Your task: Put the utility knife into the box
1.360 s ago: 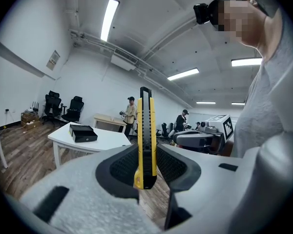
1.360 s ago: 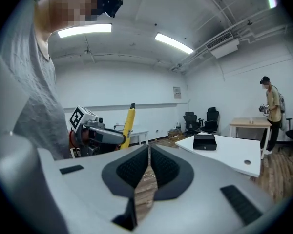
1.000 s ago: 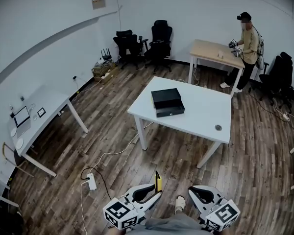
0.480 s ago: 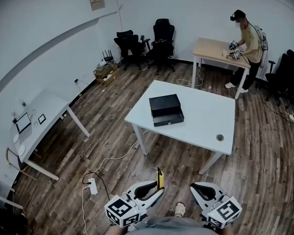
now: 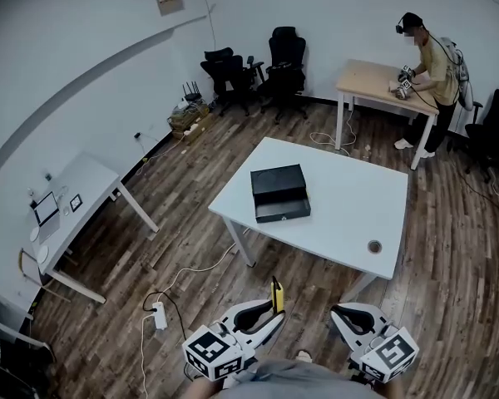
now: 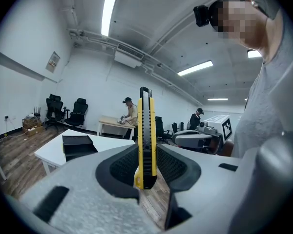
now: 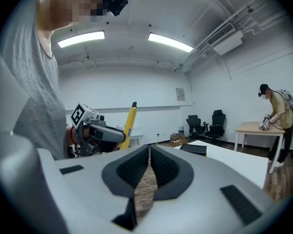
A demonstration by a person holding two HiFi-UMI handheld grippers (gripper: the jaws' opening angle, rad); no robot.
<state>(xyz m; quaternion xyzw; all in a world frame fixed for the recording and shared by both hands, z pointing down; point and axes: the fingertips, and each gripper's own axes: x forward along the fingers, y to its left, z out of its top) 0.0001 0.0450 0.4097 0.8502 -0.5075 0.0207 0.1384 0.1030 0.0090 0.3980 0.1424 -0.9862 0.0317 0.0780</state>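
White table (image 5: 341,202) ahead, black box (image 5: 279,191) on it, well off. Left tool (image 5: 269,316) clamps knife (image 5: 276,293) upright; right tool (image 5: 346,315) closed, empty. I'd approach, lay knife flat inside.

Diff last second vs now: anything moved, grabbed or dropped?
Nothing grabbed or released. The head view shifted: the white table and black box sit slightly lower in frame, as if the wearer stepped closer, and both grippers edged right in frame. Unchanged: left gripper stays shut on the upright utility knife, right gripper shut and empty, box on the table.
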